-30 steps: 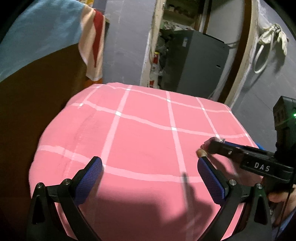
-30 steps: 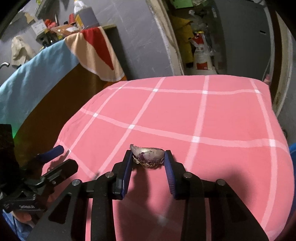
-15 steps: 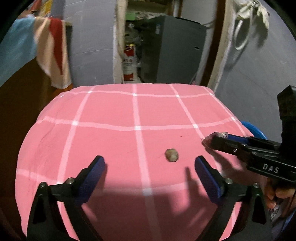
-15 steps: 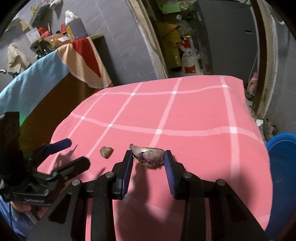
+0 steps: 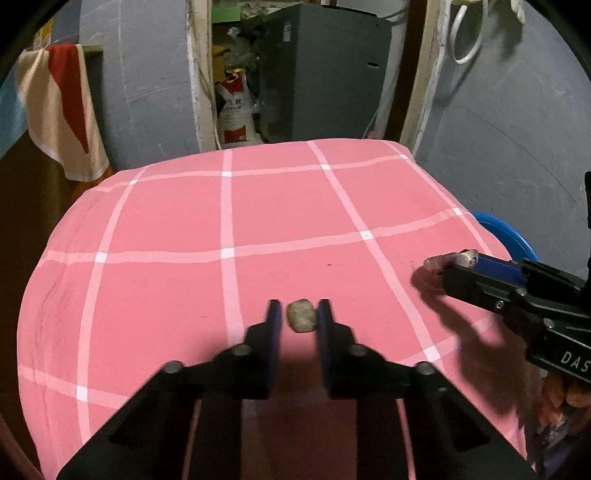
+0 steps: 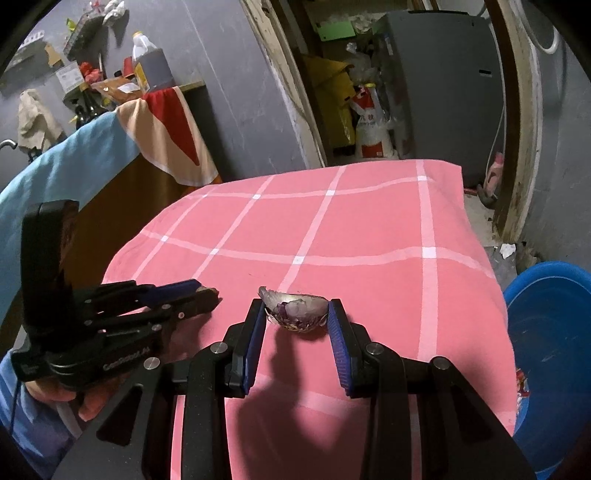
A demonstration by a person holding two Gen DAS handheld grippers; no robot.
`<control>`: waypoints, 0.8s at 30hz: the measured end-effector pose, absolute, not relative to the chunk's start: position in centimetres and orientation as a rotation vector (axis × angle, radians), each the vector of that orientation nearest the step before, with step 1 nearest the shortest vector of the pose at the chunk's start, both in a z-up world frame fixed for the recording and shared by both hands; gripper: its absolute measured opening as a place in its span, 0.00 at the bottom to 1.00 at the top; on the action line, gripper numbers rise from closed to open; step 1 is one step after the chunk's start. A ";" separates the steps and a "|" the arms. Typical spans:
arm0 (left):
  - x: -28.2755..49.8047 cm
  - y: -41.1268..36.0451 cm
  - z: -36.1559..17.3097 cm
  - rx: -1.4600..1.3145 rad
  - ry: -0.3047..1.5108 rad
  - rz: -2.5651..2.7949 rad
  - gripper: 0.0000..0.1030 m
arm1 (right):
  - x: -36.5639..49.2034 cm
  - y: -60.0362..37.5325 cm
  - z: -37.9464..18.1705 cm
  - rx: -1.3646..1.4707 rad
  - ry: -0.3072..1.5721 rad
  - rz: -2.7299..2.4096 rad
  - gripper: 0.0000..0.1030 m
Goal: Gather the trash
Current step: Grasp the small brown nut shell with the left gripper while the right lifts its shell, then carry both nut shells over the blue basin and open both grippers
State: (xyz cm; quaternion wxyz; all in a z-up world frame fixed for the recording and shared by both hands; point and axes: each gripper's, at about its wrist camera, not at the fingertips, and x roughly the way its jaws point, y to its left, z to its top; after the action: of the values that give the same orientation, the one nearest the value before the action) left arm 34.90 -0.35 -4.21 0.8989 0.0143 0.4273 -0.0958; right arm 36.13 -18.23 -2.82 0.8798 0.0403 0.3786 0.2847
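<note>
Trash on the table, two pieces: a small tan, pebble-like lump (image 5: 301,314) and a curled purple-white onion-skin shell (image 6: 293,309). Both sit over the pink cloth with white grid lines (image 5: 166,288) that covers the table.

Left gripper (image 5: 295,314): blue-padded fingers narrowed almost to the width of the tan lump, one pad on each side of it. Motion blur on the fingers; contact with the lump cannot be confirmed, so grip uncertain. Lump lies on the cloth near the front middle, just right of a vertical white stripe.

Right gripper (image 6: 296,314): jaws partly closed, pinching the onion-skin shell between the blue pads, hollow side up. Shell's shadow falls on the cloth below and in front of the fingers. In the left wrist view the same gripper (image 5: 448,264) enters from the right edge, shell tip poking past its fingertips, well apart from the lump.

Surroundings: round blue plastic basin (image 6: 550,332) on the floor, beside the table's right edge and lower than the tabletop. Red-beige-blue towel (image 6: 162,136) draped over a brown cabinet at left. Grey metal cabinet (image 5: 325,70) and a red-and-white printed sack (image 5: 234,118) in the doorway behind the table. White cord loop (image 5: 467,33) hangs on the grey wall at right.
</note>
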 end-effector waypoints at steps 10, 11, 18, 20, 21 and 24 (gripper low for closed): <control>31.9 -1.4 -1.4 -0.048 0.686 -0.248 0.13 | 33.5 -19.7 -1.0 0.079 0.642 0.568 0.31; 31.3 -1.5 -0.7 -0.068 0.642 -0.258 0.13 | 33.0 -20.1 -0.5 0.080 0.610 0.562 0.31; 28.3 -4.3 3.6 -0.133 0.421 -0.301 0.13 | 30.1 -23.1 3.0 0.092 0.402 0.496 0.31; 27.4 -5.2 4.8 -0.134 0.363 -0.316 0.13 | 29.2 -24.1 4.0 0.090 0.345 0.471 0.31; 27.3 -5.6 5.2 -0.134 0.343 -0.321 0.13 | 28.7 -24.6 4.5 0.089 0.316 0.457 0.31; 26.3 -7.2 6.6 -0.142 0.274 -0.348 0.13 | 27.3 -26.4 5.7 0.083 0.245 0.415 0.31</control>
State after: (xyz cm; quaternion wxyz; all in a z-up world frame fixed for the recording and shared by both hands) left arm 26.32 -7.21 6.56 0.9730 -0.0706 0.1360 -0.1725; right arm 27.30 -26.38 5.69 0.9702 0.0409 0.1213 0.2056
